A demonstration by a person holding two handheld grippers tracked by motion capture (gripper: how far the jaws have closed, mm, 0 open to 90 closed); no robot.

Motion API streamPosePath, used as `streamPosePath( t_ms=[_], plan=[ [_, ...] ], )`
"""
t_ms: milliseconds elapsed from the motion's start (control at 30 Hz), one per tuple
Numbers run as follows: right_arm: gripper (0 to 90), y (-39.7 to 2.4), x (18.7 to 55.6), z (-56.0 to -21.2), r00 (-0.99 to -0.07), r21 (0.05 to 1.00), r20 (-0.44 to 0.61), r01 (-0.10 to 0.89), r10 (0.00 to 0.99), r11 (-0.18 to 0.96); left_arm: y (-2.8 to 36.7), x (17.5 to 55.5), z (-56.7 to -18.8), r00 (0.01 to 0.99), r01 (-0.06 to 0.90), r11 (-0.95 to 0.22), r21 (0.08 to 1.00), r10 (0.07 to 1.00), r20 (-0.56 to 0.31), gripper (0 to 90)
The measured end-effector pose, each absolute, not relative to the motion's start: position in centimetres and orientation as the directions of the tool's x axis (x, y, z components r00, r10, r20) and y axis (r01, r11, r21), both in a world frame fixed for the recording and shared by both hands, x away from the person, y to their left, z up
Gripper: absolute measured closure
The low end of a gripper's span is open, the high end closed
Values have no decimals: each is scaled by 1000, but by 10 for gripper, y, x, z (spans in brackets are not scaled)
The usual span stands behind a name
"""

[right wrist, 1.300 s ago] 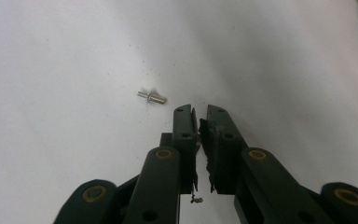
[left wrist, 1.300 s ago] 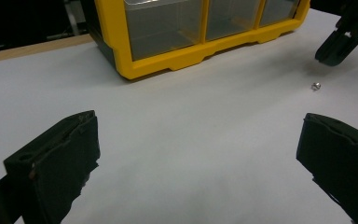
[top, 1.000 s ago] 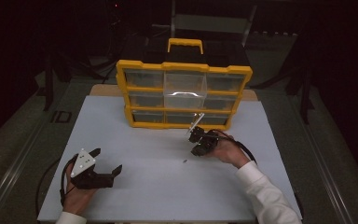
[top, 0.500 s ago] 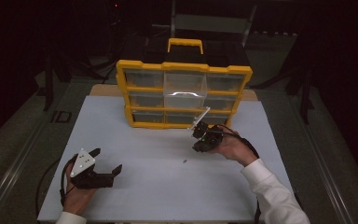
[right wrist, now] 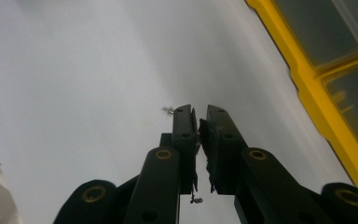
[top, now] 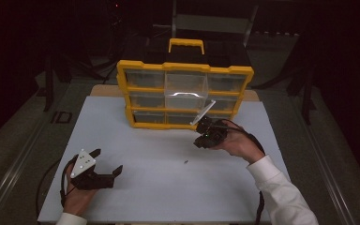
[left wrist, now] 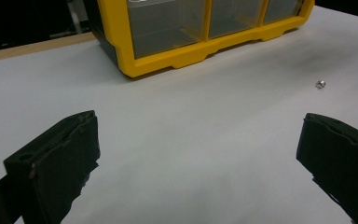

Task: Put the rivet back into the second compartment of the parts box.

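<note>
At a white table (top: 159, 187), a person works two hand-held grippers in front of a yellow organizer (top: 185, 96) with clear drawers, one middle drawer (top: 186, 89) pulled out toward the room. The right gripper (top: 201, 135) hovers above the tabletop just in front of the organizer's lower right corner, its jaws drawn almost together — whether anything is pinched in the thin slit between them cannot be made out. A small metal nut (top: 186, 162) lies alone on the white surface, near that gripper and apart from it. The left gripper (top: 108, 161) rests low at the near left — jaws spread wide, nothing between them.
</note>
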State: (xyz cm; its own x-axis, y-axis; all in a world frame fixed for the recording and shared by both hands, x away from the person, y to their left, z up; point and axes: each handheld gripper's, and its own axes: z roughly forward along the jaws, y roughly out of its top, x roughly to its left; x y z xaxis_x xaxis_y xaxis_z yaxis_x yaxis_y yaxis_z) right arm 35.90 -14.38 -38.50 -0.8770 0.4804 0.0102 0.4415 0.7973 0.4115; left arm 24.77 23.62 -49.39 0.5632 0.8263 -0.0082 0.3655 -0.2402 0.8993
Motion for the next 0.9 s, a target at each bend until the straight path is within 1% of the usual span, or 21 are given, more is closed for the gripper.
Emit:
streamPosePath(
  t_ms=[100, 333, 900],
  plan=[
    [827, -144, 357, -379, -876, 411, 17, 446, 482, 795, 236, 248, -494, 563, 366, -240, 899, 826, -9, 2],
    [827, -144, 357, -367, -888, 432, 15, 420, 460, 798, 236, 248, -494, 562, 366, -239, 900, 827, -9, 2],
    [827, -147, 357, -342, -908, 427, 7, 381, 418, 820, 236, 247, -494, 562, 365, -238, 900, 827, -9, 2]
  ],
)
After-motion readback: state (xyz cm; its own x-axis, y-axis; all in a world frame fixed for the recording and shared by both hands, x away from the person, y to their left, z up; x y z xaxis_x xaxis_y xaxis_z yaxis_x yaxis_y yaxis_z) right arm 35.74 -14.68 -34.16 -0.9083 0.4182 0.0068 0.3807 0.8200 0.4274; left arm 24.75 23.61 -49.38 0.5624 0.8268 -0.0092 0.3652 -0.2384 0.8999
